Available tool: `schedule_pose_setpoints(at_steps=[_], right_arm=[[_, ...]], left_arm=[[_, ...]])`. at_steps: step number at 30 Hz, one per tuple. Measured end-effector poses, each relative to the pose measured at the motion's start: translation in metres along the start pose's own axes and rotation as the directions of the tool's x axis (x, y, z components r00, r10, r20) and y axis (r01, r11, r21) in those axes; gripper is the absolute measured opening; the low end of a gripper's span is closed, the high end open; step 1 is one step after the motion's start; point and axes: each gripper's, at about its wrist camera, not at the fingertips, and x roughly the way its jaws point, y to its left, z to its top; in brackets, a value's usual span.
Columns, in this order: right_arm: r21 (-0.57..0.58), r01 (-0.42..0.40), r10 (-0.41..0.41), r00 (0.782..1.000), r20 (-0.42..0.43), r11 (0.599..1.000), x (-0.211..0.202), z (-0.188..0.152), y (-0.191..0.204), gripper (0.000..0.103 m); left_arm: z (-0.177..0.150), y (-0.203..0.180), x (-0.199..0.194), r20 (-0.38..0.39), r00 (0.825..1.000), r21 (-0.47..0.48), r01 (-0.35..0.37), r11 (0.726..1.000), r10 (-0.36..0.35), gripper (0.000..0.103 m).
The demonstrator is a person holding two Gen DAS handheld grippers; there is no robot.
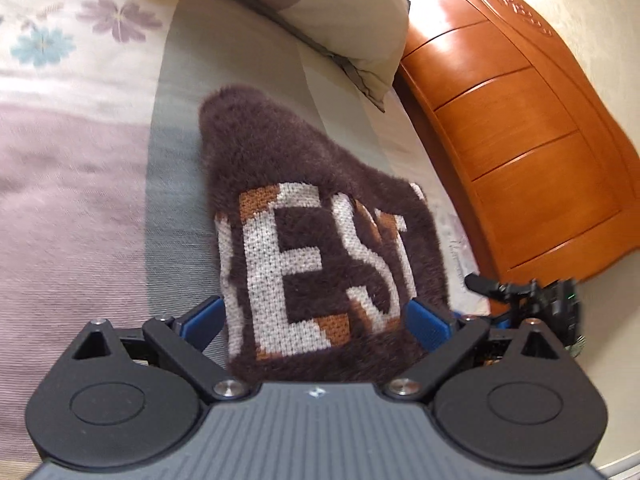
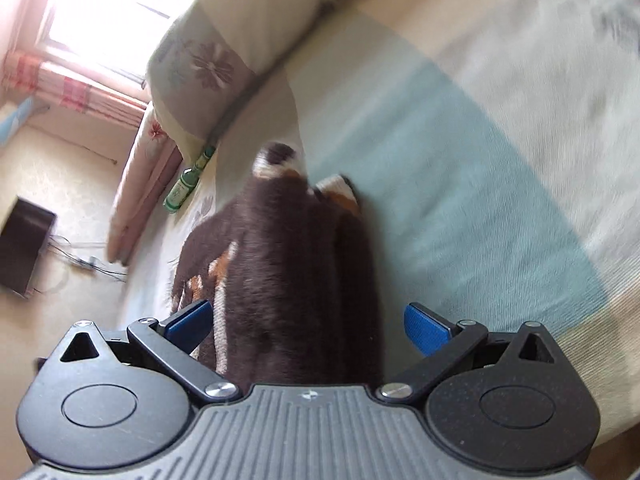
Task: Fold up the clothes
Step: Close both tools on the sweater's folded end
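Note:
A fuzzy dark brown sweater (image 1: pixel 280 152) with white and orange knitted letters lies on the bed. In the left wrist view it runs forward between the blue pads (image 1: pixel 202 320) of my left gripper (image 1: pixel 316 316), whose jaws stand wide apart, open around the fabric. The right wrist view is blurred. In it the sweater (image 2: pixel 296 240) stretches away between the widely spread blue pads (image 2: pixel 426 328) of my right gripper (image 2: pixel 308 320), also open. The other gripper's black body (image 1: pixel 536 300) shows at the right of the left wrist view.
The bed has a striped floral sheet (image 1: pixel 80 200) and a pillow (image 1: pixel 340 12) at its head. An orange wooden headboard (image 1: pixel 520 140) stands at the right. A green bottle (image 2: pixel 188 182) lies near the bed's edge. A dark box (image 2: pixel 24 248) and cables are on the floor.

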Motion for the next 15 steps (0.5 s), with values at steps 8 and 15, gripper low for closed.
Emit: schedule_pose_setpoints(at_steps=[8,15], right_arm=[[0.034,-0.102,0.106,0.976,-0.190,0.994,0.045,0.008,-0.008,0.103],[0.011,-0.130,0.129,0.961,-0.244,0.991,0.064,0.012,0.003,0.103]], left_arm=[[0.020,0.025,0.035,-0.112,0.989,-0.137,0.081,0.987,-0.097,0.097],[0.030,0.033,0.066,-0.148,0.976,-0.202,0.125,0.971,-0.157,0.099]])
